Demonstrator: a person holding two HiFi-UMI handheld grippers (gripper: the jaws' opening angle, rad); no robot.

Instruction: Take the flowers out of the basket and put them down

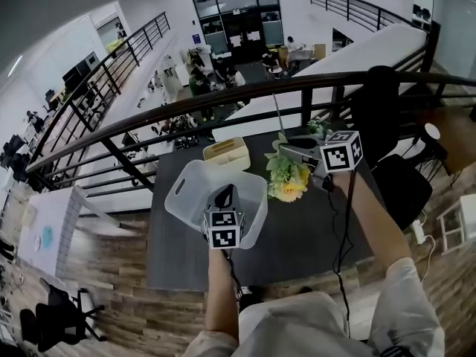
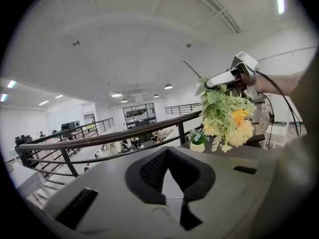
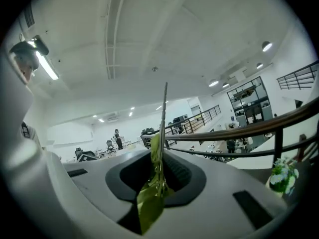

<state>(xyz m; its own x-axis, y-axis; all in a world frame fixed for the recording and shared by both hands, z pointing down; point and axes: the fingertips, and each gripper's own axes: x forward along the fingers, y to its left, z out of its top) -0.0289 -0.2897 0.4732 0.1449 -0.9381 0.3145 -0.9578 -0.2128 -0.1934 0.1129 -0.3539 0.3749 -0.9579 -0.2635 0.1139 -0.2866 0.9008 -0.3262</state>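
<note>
While your left gripper [image 1: 223, 196] hung over the white basket [image 1: 186, 192] on the dark tabletop [image 1: 297, 236], its fingers [image 2: 149, 171] were clenched together with nothing between them; just behind the basket sat a tan box [image 1: 227, 153]; further right, the flowers [image 1: 288, 178] dangled blooms-down above the tabletop, clear of the basket, their stem grasped by the fingers of your right gripper [image 1: 288, 149]; a small potted plant [image 1: 320, 129] stood beyond, near the black railing [image 1: 186, 105].

The left gripper [image 1: 224, 194] covers part of the basket [image 1: 182, 188]. The right gripper [image 1: 282, 150] hides part of the flowers' [image 1: 286, 178] stem.
</note>
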